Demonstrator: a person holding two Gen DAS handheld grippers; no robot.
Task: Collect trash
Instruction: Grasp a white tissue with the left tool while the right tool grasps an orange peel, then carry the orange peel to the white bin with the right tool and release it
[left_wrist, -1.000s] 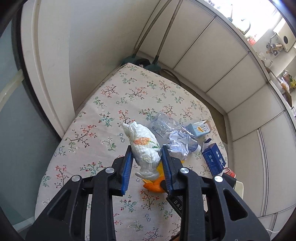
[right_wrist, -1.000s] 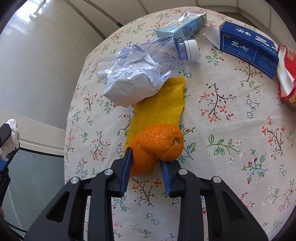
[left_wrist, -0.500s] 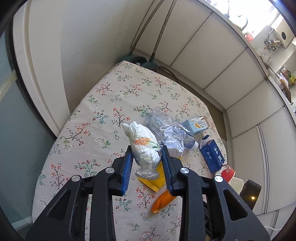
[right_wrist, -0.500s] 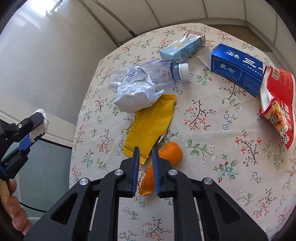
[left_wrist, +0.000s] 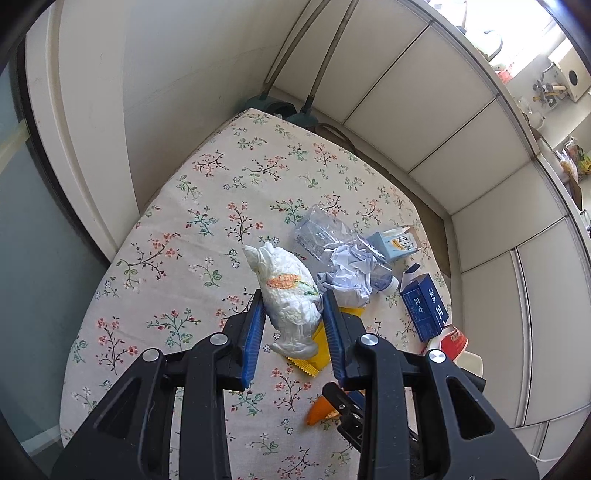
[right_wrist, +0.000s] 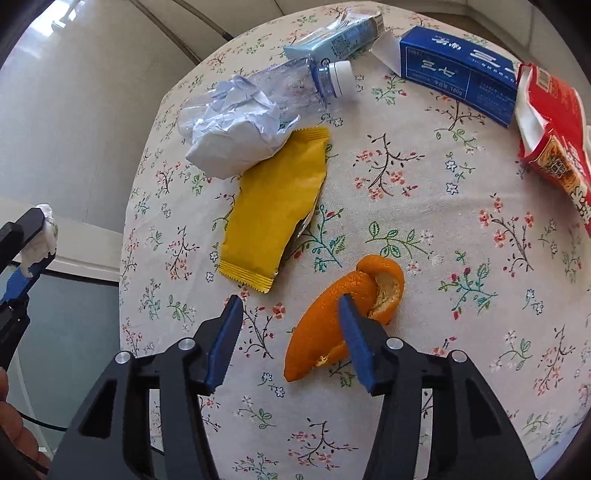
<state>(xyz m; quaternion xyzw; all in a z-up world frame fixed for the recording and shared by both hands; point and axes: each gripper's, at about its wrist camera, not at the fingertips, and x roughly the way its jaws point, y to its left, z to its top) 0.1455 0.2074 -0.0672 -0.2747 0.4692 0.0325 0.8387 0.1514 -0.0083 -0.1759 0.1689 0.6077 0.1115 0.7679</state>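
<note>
Bare cloth (right_wrist: 424, 229) btwn orange peel (right_wrist: 332, 325) & red packet (right_wrist: 554, 147).

— Left black two-finger gripper with blue pads (left_wrist: 293, 321)?
— Clamped on a crumpled white plastic bag (left_wrist: 288, 295), held aloft above the tabletop's near-left part.
— Right black gripper with blue pads (right_wrist: 291, 314)?
— Spread wide, hovering low near the near edge, right finger (right_wrist: 354, 339) over a curled orange peel (right_wrist: 343, 310); contact unclear.
</note>
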